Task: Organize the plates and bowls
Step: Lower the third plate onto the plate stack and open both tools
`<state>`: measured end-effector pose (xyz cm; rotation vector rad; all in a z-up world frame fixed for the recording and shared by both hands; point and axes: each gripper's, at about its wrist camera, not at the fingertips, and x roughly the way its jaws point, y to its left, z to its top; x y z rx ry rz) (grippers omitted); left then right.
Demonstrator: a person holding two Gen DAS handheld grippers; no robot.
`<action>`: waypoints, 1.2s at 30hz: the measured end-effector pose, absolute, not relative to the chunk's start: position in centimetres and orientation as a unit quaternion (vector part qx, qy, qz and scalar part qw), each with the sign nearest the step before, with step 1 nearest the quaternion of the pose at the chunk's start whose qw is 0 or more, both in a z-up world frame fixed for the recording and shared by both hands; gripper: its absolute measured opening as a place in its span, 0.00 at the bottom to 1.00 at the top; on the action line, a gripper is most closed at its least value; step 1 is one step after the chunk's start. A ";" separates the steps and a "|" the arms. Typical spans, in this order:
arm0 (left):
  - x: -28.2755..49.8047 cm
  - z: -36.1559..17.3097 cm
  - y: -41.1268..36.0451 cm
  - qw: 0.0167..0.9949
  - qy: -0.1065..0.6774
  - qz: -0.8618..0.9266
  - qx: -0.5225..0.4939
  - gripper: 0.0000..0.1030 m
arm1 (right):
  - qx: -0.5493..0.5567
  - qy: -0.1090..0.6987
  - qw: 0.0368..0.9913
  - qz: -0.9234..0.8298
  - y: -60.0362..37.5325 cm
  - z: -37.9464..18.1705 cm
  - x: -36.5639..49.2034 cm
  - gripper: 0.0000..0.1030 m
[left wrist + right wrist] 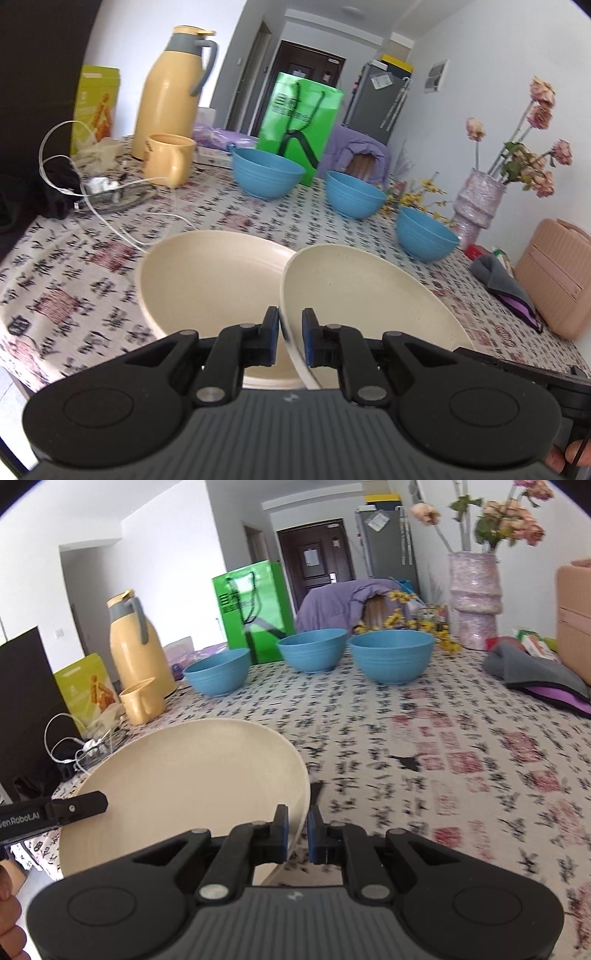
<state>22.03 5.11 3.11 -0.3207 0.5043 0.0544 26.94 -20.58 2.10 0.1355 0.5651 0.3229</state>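
In the left wrist view my left gripper (290,338) is shut on the near rim of a tilted cream plate (362,295), lifted beside a second cream plate (207,280) that lies on the patterned tablecloth (59,280). In the right wrist view my right gripper (297,830) is shut on the right rim of the cream plate (184,790), also held up and tilted. The left gripper's finger (74,806) shows at that plate's left edge. Three blue bowls (267,171) (354,194) (424,236) stand apart further back on the table; they also show in the right wrist view (218,672) (312,650) (391,655).
A yellow thermos jug (170,92), yellow cup (170,158), white cables (96,188) and a yellow box (96,107) sit at the back left. A green bag (299,125), flower vase (476,206), pink case (554,280) and grey cloth (535,672) line the back and right.
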 end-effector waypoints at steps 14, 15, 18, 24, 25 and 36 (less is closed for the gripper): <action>23.6 2.3 10.9 0.957 0.240 0.058 -0.155 0.15 | 0.000 0.265 0.946 0.186 -12.1 2.9 30.8 0.12; 24.0 2.1 11.2 0.955 0.245 0.060 -0.155 0.15 | -0.006 0.263 0.947 0.186 -11.7 2.9 31.1 0.12; 24.7 1.5 11.6 0.955 0.251 0.071 -0.144 0.15 | -0.024 0.261 0.948 0.184 -10.4 2.5 32.0 0.12; 25.6 1.2 10.9 0.962 0.245 0.093 -0.076 0.16 | -0.066 0.244 0.951 0.181 -8.1 2.0 33.2 0.14; 25.7 1.2 10.7 0.963 0.244 0.096 -0.066 0.16 | -0.071 0.242 0.951 0.180 -7.9 1.9 33.4 0.14; 26.1 1.6 9.4 0.965 0.251 0.077 -0.009 0.43 | -0.108 0.224 0.951 0.184 -6.9 1.3 33.4 0.17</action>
